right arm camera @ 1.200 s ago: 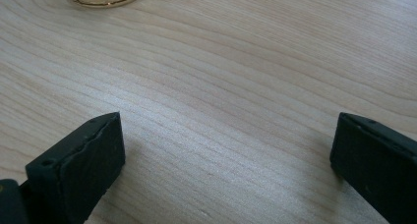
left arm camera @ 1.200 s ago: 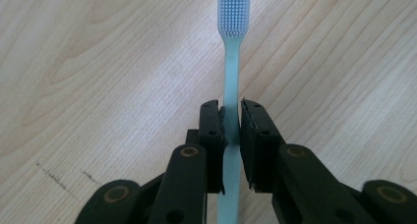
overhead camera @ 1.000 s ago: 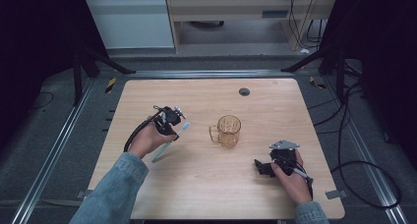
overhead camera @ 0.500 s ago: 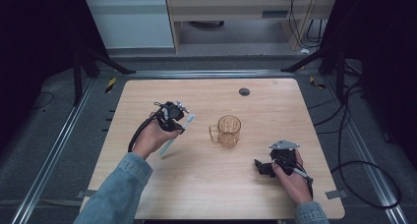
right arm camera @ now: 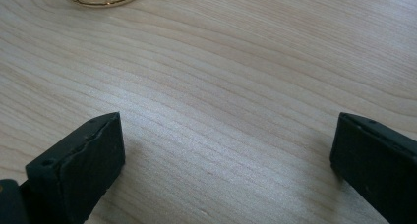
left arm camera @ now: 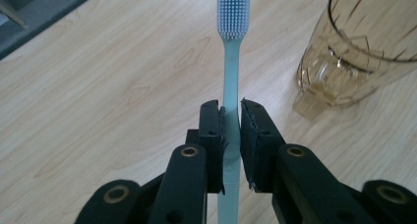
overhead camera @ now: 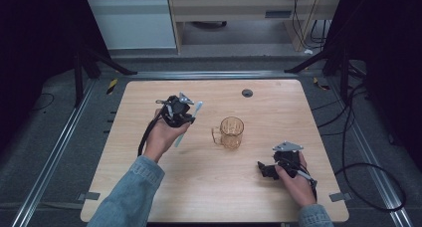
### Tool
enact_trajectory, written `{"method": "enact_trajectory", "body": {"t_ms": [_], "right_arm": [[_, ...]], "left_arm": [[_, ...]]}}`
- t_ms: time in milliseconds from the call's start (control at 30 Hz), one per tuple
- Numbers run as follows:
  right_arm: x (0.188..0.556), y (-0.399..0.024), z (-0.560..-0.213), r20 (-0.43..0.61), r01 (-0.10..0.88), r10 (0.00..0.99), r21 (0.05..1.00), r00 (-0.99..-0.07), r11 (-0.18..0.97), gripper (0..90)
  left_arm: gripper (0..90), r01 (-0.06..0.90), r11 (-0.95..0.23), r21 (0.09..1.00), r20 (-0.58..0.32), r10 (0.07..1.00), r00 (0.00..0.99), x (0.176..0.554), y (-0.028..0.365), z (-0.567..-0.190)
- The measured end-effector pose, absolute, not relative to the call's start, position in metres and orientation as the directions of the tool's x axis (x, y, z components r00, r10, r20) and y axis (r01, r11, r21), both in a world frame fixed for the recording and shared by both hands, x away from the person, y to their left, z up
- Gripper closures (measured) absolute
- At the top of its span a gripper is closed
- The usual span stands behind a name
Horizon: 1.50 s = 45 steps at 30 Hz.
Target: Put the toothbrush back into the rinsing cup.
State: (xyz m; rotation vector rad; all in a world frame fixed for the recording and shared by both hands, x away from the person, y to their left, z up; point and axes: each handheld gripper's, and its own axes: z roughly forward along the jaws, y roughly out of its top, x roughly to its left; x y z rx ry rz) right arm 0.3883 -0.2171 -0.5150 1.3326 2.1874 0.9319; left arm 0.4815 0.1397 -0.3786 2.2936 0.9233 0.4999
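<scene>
Worktop (overhead camera: 149,197) first: I see a bare wooden surface carrying one amber glass mug (overhead camera: 231,132) near its middle, handle toward my left side.

Left gripper (overhead camera: 180,112) is raised above the worktop just left of the mug. Its jaws are clenched on the handle of a pale blue toothbrush (left arm camera: 231,76). The brush's long axis runs straight out along the jaws, bristle head leading. In the left gripper view the mug (left arm camera: 359,47) lies ahead and to the right of the head, close but apart, its mouth tilted toward the camera. I judge the coming move turns on swinging the head over that rim.

Right gripper (overhead camera: 268,168) rests low at the near right, farther from the mug, jaws released with nothing between them.

Cut off: the brush's tail end below the jaws and the mug's far side.
</scene>
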Motion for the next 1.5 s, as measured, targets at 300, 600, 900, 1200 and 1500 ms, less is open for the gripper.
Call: {"method": "enact_trajectory", "body": {"t_ms": [300,600,900,1200,1500], "right_arm": [[0.388,-0.217,-0.515,-0.004,0.613,0.889,0.723,-0.457,0.318,0.4],[0.389,-0.217,-0.515,-0.012,0.608,0.888,0.724,-0.461,0.326,0.4],[0.388,-0.217,-0.515,-0.004,0.612,0.888,0.723,-0.46,0.32,0.4],[0.388,-0.217,-0.515,-0.008,0.609,0.885,0.723,-0.466,0.327,0.3],[0.388,-0.217,-0.515,-0.008,0.608,0.884,0.723,-0.467,0.328,0.4]], "left_arm": [[79.3,0.443,-0.536,0.718,0.137,0.733,0.666,0.476,0.126,-0.371],[79.3,0.402,-0.502,0.766,0.172,0.762,0.625,0.469,0.119,-0.365],[79.3,0.34,-0.407,0.848,0.149,0.798,0.584,0.46,0.12,-0.362],[79.3,0.267,-0.328,0.906,0.136,0.823,0.551,0.451,0.118,-0.356],[79.3,0.202,-0.263,0.943,0.121,0.841,0.527,0.445,0.114,-0.353]]}}
